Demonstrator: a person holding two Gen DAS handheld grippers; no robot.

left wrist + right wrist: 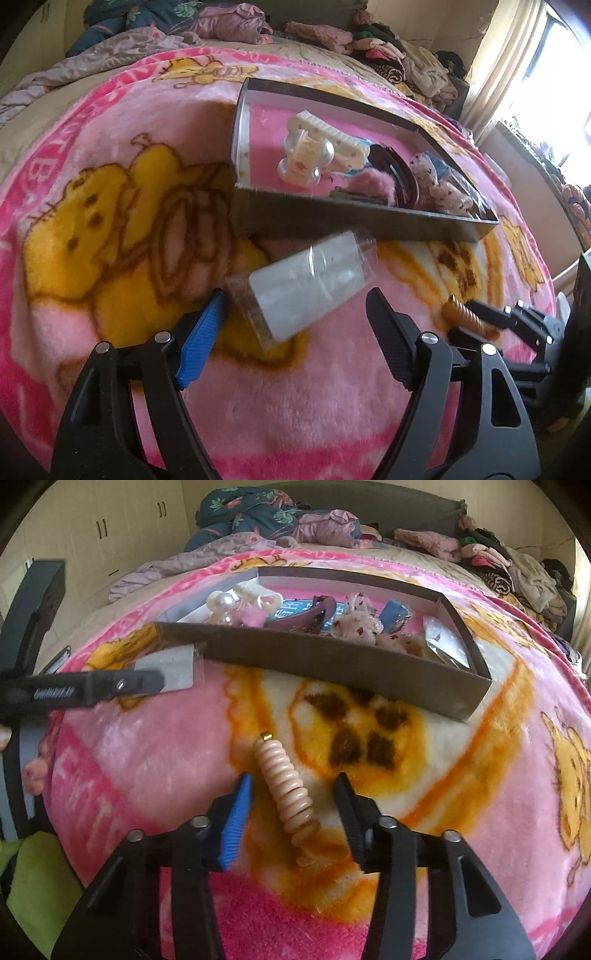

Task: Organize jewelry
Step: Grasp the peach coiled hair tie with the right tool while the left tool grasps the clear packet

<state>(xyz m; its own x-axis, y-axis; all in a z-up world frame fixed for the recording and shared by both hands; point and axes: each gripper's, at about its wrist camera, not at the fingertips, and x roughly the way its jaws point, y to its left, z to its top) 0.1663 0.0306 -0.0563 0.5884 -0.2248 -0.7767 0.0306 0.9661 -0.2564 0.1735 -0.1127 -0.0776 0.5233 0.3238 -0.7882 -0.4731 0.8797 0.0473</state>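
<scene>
step: you are reaching to pick up | left claw (295, 306): open around the clear box (306, 284) on the bed blanket (110, 229) | right claw (293, 794): open, straddling the bead bracelet (286, 786), not pinching | next: squeeze, lift, carry to the tray (332, 664)

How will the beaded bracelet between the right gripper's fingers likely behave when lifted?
The beaded bracelet is stacked discs on a string, so it will probably sag and swing. Its glossy beads may slip between the right gripper pads. It looks light.
</scene>
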